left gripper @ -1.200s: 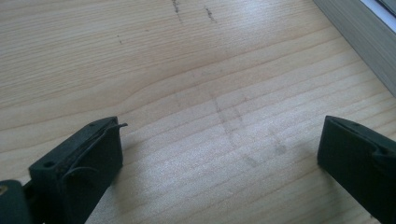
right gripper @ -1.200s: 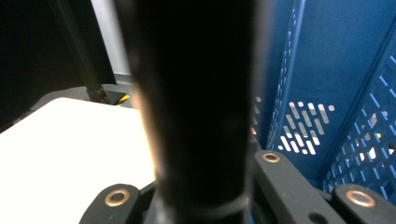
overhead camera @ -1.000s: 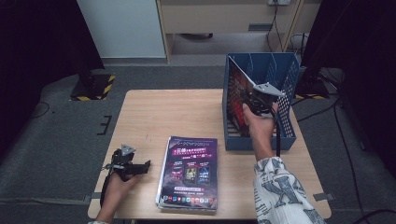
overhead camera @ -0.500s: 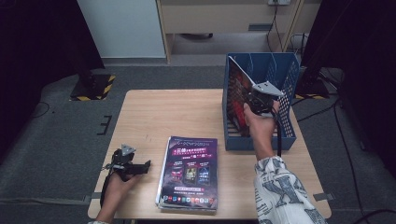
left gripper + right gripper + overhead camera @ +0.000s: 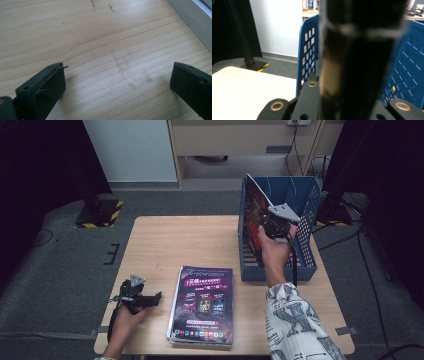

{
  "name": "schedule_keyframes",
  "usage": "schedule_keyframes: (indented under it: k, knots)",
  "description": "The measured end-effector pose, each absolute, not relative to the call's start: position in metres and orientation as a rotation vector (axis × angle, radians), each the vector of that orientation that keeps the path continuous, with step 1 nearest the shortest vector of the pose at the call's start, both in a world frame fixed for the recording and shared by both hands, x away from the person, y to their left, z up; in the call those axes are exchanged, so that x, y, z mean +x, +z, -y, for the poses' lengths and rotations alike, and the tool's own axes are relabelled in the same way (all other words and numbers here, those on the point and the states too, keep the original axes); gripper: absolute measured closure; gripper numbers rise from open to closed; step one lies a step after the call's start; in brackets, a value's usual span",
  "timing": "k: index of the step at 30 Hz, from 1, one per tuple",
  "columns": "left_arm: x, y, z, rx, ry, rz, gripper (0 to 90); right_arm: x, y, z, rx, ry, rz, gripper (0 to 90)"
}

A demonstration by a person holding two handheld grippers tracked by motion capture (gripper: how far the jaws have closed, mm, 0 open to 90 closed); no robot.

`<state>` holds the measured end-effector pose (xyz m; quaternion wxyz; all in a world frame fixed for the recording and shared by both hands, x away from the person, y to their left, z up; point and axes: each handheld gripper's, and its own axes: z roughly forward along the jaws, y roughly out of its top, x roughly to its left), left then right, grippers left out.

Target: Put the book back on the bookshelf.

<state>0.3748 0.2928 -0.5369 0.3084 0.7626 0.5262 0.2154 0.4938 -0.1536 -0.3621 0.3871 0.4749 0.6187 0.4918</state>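
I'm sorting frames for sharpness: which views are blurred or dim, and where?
Right gripper view: the magazine held close is a dark blur, while the blue rack behind is sharper. Left gripper view: the table grain is crisp and evenly lit. High view: table lit, surroundings dark.

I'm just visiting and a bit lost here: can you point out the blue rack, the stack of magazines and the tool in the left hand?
blue rack (image 5: 304, 215), high view, its right perforated wall.
stack of magazines (image 5: 202, 302), high view, middle of the top cover.
left gripper (image 5: 156, 298), high view, at its jaw tips; jaws open.
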Motion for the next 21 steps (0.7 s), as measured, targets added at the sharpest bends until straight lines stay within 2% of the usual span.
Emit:
schedule_keyframes:
  k: [12,21]
  knots:
    - [0.375,-0.537,-0.293,2.017,0.568,-1.389,0.0,0.499,-0.382,0.142,1.226,1.233,-1.550,86.1]
    - [0.375,-0.537,-0.293,2.017,0.568,-1.388,0.0,0.494,-0.383,0.142,1.222,1.247,-1.581,83.8]
